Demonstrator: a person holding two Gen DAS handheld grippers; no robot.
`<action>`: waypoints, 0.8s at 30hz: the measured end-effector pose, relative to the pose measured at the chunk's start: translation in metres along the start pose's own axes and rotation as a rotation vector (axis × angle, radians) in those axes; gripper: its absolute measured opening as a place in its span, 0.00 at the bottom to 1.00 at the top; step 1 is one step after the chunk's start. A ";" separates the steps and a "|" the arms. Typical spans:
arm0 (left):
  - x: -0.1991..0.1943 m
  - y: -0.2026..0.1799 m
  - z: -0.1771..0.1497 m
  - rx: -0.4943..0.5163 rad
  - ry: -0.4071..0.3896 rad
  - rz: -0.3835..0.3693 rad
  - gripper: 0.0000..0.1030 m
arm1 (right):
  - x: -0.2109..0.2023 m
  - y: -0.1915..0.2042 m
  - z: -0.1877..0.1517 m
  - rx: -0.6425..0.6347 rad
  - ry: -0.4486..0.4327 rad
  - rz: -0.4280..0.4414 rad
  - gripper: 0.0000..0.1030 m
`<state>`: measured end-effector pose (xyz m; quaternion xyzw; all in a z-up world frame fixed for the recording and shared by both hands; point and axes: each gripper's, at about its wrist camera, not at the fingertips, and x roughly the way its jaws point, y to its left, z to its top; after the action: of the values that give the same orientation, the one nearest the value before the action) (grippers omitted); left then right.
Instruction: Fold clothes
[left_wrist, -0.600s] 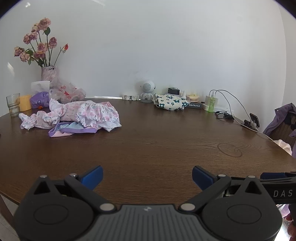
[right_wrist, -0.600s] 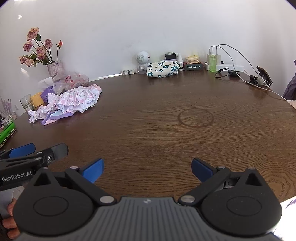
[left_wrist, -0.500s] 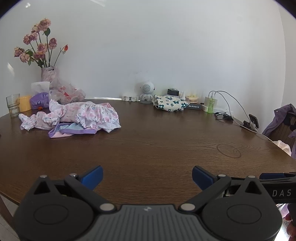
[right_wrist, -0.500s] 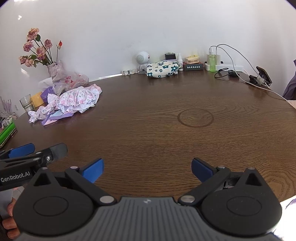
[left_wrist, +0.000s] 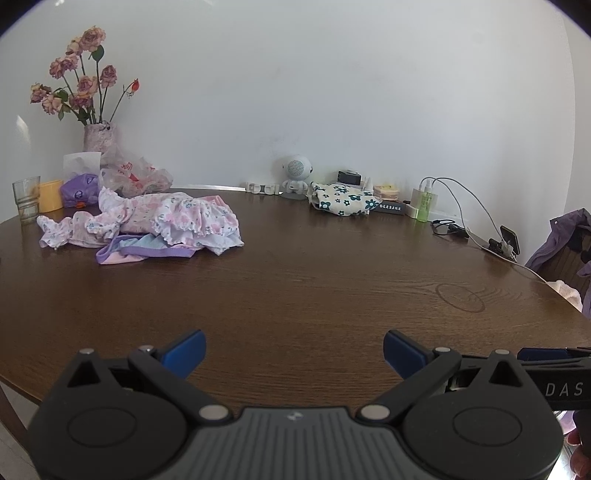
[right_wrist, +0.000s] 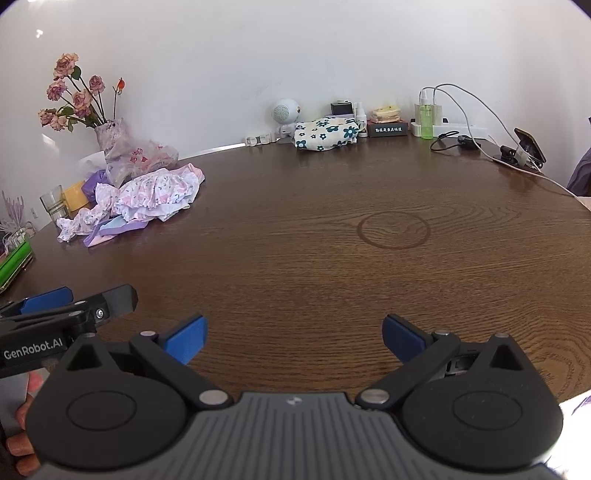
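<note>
- Left gripper (left_wrist: 293, 349): jaws wide, nothing between them, hovering over the near edge of the wooden surface (left_wrist: 314, 280).
- Right gripper (right_wrist: 293, 332): jaws equally wide and empty, just right of the left one, also at the near edge.
- Pile of clothes (left_wrist: 147, 227): a pink floral ruffled garment on top of lilac and pale blue pieces, lying far-left on the surface, well apart from both grippers. Its long axis runs roughly left to right.
- The left gripper looks nearer to the pile; the right would have to cross further over.
- Bare wood lies between jaws and pile; nothing blocks the approach.
- Just behind the pile: crinkled plastic bag (left_wrist: 138, 177), vase of dried roses (left_wrist: 98, 138), drinking glass (left_wrist: 26, 199), yellow cup (left_wrist: 50, 194). A reach that overshoots could knock them.
- Far centre: folded flower-print cloth (left_wrist: 341, 201); far right: cables and a phone on a clip stand (left_wrist: 509, 240).
</note>
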<state>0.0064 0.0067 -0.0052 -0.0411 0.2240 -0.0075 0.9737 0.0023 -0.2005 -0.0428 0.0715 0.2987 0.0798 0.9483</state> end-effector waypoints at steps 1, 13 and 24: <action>0.000 0.000 0.000 0.001 -0.001 0.000 1.00 | 0.000 0.000 0.000 0.000 0.001 0.000 1.00; 0.001 -0.001 -0.001 0.004 0.005 -0.002 1.00 | 0.001 -0.002 -0.002 0.007 0.006 0.001 1.00; 0.000 0.001 -0.002 0.002 0.001 -0.004 1.00 | 0.001 -0.001 -0.001 0.001 0.007 0.003 1.00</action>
<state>0.0059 0.0080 -0.0069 -0.0406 0.2242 -0.0095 0.9736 0.0029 -0.2012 -0.0444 0.0723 0.3021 0.0812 0.9471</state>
